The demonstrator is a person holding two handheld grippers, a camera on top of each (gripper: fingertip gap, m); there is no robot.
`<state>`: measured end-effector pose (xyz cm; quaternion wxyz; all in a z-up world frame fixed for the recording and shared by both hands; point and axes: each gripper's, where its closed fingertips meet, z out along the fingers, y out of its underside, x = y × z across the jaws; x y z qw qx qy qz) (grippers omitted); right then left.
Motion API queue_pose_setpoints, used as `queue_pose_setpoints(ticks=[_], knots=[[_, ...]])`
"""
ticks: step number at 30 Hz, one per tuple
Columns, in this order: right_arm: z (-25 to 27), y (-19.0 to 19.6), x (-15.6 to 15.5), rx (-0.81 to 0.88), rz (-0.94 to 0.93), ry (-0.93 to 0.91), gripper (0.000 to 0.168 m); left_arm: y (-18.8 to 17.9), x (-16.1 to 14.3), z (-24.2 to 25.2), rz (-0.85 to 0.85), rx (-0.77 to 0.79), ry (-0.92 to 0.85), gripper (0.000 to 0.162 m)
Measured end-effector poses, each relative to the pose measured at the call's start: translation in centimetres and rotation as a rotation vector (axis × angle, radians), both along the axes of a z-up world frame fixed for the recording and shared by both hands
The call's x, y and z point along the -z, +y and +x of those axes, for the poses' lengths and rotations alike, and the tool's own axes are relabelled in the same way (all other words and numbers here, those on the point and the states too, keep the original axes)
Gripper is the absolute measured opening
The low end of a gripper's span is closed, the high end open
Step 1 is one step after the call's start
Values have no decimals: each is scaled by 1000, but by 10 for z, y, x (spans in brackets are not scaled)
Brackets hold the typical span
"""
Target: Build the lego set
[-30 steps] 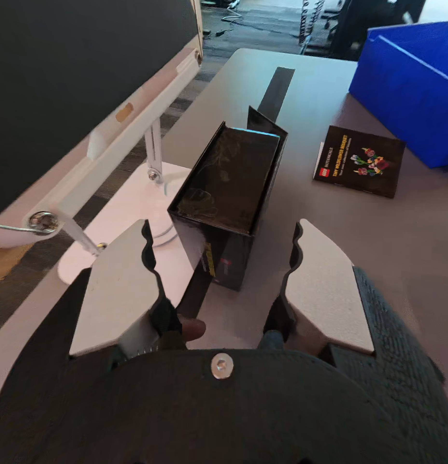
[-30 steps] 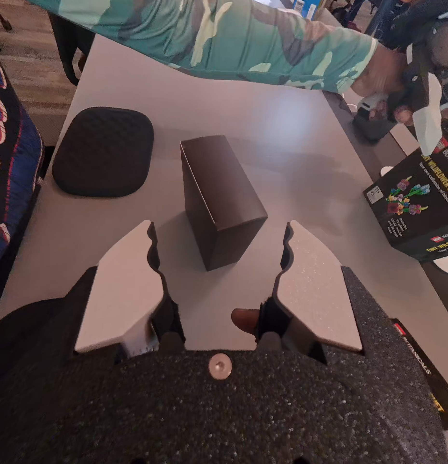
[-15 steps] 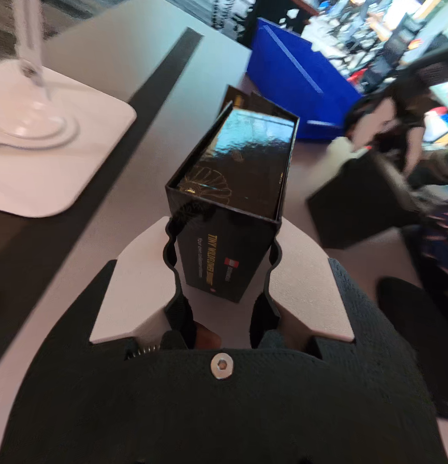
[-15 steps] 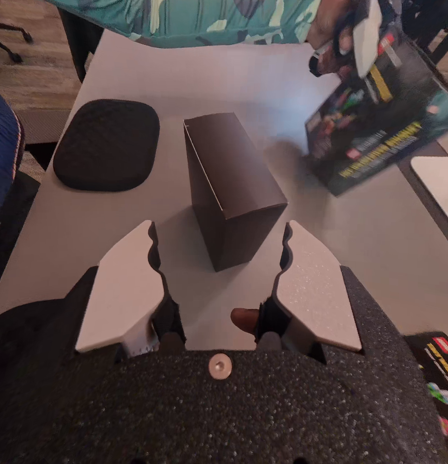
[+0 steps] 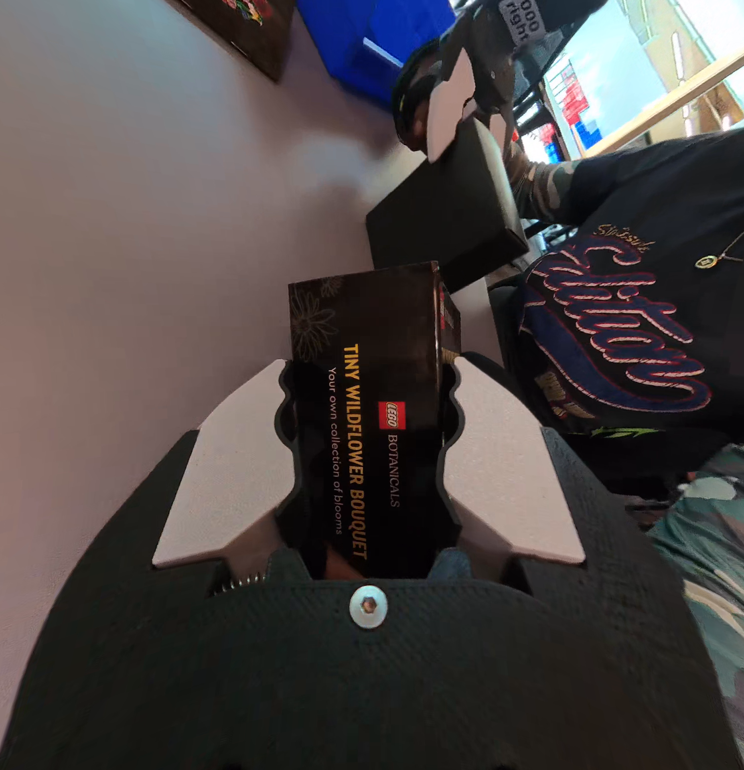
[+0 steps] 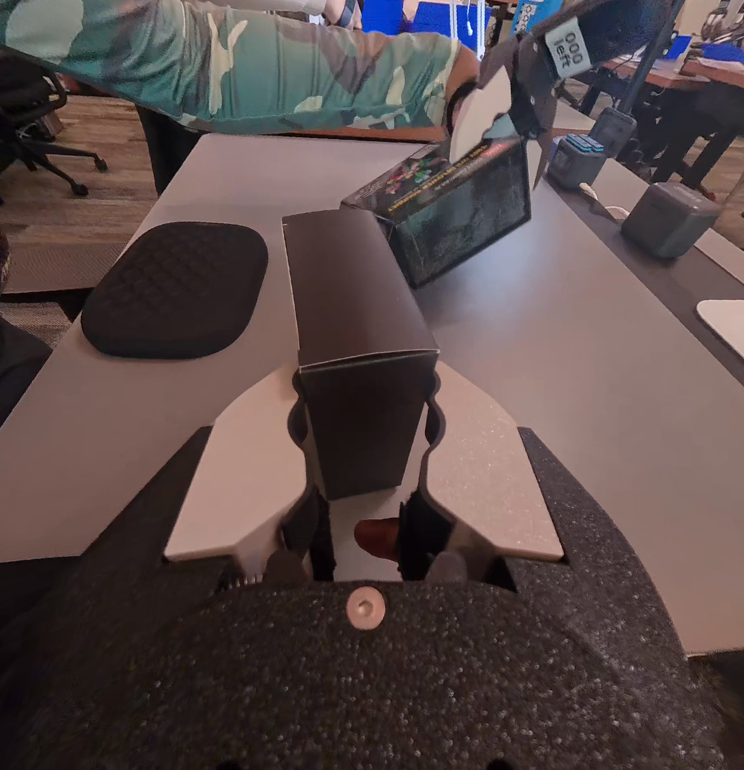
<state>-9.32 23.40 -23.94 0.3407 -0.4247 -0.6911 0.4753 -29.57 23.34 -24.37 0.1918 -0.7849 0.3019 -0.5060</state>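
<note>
1. My left gripper (image 5: 366,400) is clamped on the printed lego box (image 5: 364,375), tilted above the bench (image 6: 570,375).
2. My right gripper (image 6: 364,400) grips the plain black box (image 6: 353,300), near the black pad (image 6: 174,287).

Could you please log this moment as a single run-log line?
left gripper: shut on printed lego box, lifted and tilted | right gripper: shut on plain black box on table | boxes side by side

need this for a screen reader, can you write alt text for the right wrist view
The right gripper is shut on the end of a plain black box resting on a grey table. Behind it, the left gripper holds a printed box tilted off the table, and a black pad lies to the left.
</note>
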Motion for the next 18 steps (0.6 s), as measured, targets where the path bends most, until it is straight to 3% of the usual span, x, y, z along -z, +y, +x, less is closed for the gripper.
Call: queue_pose_setpoints(ticks=[11,15,18], knots=[[41,10,-15,151,41,37,55,40,18,48,-6,-80,94,69],[52,15,-17,192,36,49,55,48,16,62,-12,-96,24,64],[55,17,-16,209,43,43,55,56,11,59,84,-132,45,74]])
